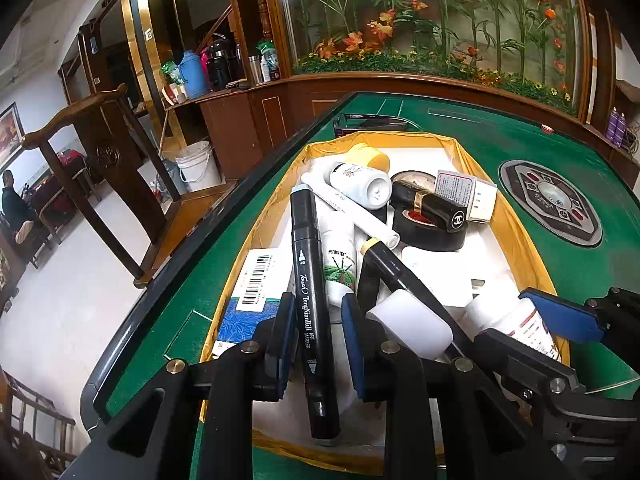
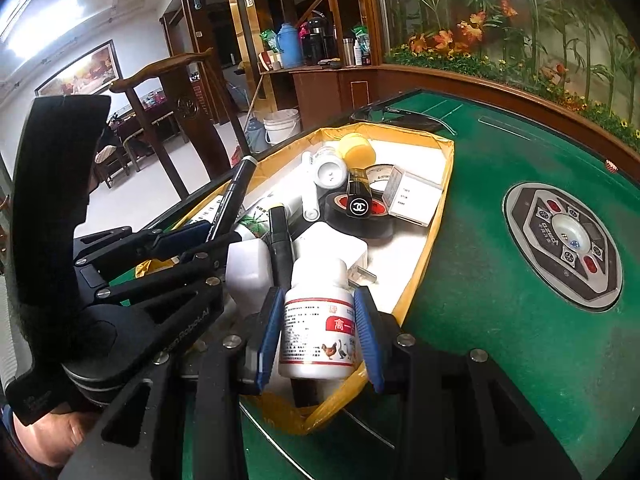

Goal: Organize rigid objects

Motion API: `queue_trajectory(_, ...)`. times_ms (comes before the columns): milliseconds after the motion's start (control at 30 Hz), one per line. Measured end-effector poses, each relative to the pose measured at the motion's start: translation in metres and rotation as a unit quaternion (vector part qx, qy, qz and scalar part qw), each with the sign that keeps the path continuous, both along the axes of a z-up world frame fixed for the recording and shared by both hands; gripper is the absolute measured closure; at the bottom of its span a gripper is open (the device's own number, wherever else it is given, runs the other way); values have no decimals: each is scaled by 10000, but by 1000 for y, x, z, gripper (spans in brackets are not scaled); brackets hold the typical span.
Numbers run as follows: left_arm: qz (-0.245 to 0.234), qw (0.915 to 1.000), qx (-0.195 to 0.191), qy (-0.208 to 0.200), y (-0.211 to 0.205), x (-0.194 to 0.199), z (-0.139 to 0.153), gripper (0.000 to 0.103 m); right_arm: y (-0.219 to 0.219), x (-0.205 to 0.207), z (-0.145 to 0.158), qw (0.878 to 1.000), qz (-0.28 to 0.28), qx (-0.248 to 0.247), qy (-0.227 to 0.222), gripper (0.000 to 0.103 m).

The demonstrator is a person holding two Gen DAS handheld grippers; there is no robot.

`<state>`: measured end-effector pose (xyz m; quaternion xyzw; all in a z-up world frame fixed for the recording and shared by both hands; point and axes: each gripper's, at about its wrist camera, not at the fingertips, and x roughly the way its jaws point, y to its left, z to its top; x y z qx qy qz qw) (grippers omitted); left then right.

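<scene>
A yellow-walled box [image 1: 505,216] [image 2: 437,208] with a white floor sits on the green table, full of small items. My left gripper [image 1: 318,336] [image 2: 208,240] is open around a black art marker [image 1: 310,280] [image 2: 234,196]; a gap shows beside its right pad. The marker slopes up over the box's left side. My right gripper [image 2: 318,336] [image 1: 528,320] is shut on a white bottle [image 2: 316,328] [image 1: 516,320] with a red label, held upright over the box's near end. A tape roll [image 1: 428,232], lipstick [image 1: 440,208] and yellow-capped bottle [image 1: 366,178] lie farther back.
The table's round control panel [image 1: 550,204] [image 2: 564,240] lies right of the box. A pair of glasses [image 1: 368,120] rests behind it. Past the table's black left edge stand a wooden chair [image 1: 100,160] and a white bucket [image 1: 198,164]. A person sits at the far left [image 1: 12,200].
</scene>
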<state>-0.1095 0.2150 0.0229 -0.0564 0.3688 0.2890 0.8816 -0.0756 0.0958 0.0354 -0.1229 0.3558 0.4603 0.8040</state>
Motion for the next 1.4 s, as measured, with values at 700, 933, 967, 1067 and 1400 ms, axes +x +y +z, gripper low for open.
queue_trajectory(700, -148, 9995, -255, -142, 3, -1, -1, 67, -10, 5, 8, 9994, -28, 327, -83, 50)
queue_trajectory(933, -194, 9998, 20, -76, -6, 0, 1, 57, -22, 19, 15, 9976, -308, 621, -39, 35)
queue_trajectory(967, -199, 9997, 103, -60, -9, 1, 2, 54, -22, 20, 16, 9974, -336, 635, -39, 35)
queue_trajectory(1067, -185, 9990, 409, -39, -17, 1, 4, 44, -24, 21, 18, 9970, -391, 668, -60, 35)
queue_trajectory(1400, 140, 9980, 597, -151, -16, -8, 11, 0, -57, 30, 29, 9931, -656, 968, 102, 27)
